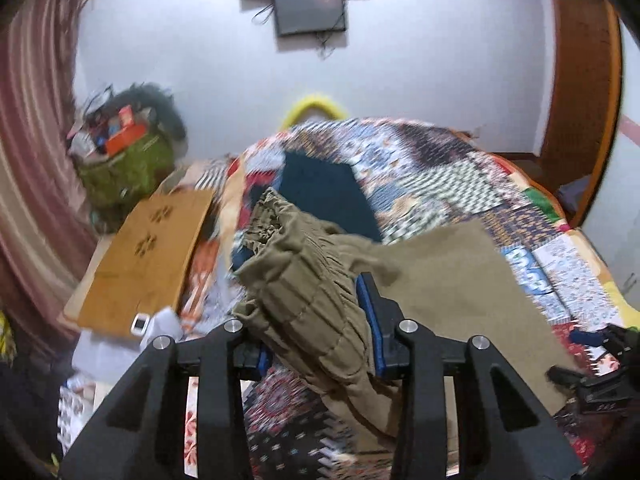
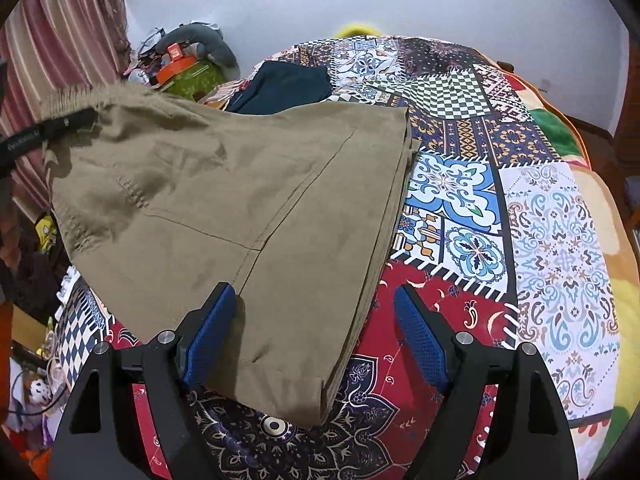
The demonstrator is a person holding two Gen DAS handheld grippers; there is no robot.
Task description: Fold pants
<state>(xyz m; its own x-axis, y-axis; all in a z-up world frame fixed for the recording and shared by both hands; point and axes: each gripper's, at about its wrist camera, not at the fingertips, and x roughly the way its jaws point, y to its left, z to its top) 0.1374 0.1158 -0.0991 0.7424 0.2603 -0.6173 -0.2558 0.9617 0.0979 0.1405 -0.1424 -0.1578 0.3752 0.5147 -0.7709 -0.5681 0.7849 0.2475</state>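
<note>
Clenched fingers (image 1: 370, 300) of the left gripper (image 1: 320, 320) grasp the gathered, elastic waistband of the khaki pants (image 2: 224, 200), holding that end lifted off the bed while the rest of the garment slopes down onto the patchwork bedspread (image 2: 560, 240). Released fingers (image 2: 420, 336) of the right gripper (image 2: 312, 336) stand wide apart near the pants' lower folded edge, the left pad resting against the cloth and the right one over the red patch. Beyond the khaki cloth a dark blue garment (image 2: 284, 84) lies on the bedspread.
</note>
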